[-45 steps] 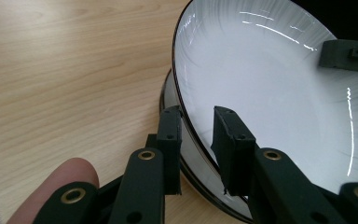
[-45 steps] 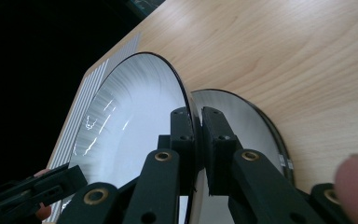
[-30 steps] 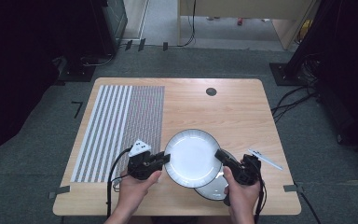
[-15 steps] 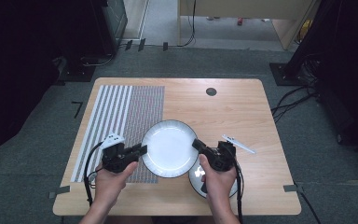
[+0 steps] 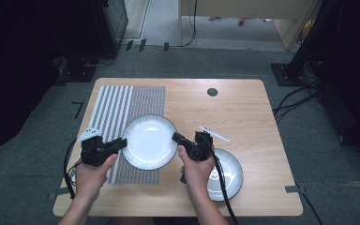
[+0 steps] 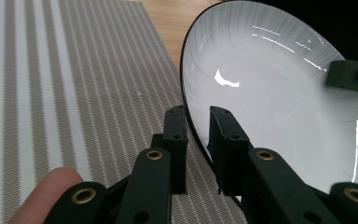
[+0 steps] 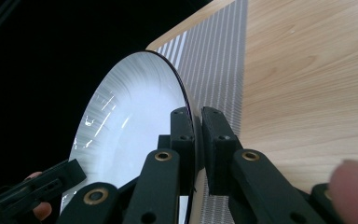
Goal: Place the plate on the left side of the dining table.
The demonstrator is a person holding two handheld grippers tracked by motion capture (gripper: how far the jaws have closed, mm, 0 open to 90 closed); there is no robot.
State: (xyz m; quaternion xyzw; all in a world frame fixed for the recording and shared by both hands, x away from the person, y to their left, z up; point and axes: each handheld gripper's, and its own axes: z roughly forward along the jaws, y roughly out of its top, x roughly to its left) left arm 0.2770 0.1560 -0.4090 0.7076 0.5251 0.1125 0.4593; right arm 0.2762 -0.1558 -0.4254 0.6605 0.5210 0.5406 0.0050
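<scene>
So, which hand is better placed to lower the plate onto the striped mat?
Probably the left gripper: it grips the plate rim already over the striped mat. The right gripper holds the opposite rim over bare table.

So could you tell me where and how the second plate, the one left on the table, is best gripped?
Grip the plate on the table by its thin raised rim, one jaw above and one below, coming in level from its open right side. The held plate is pinched the same way on opposite edges by the left gripper and right gripper.
</scene>
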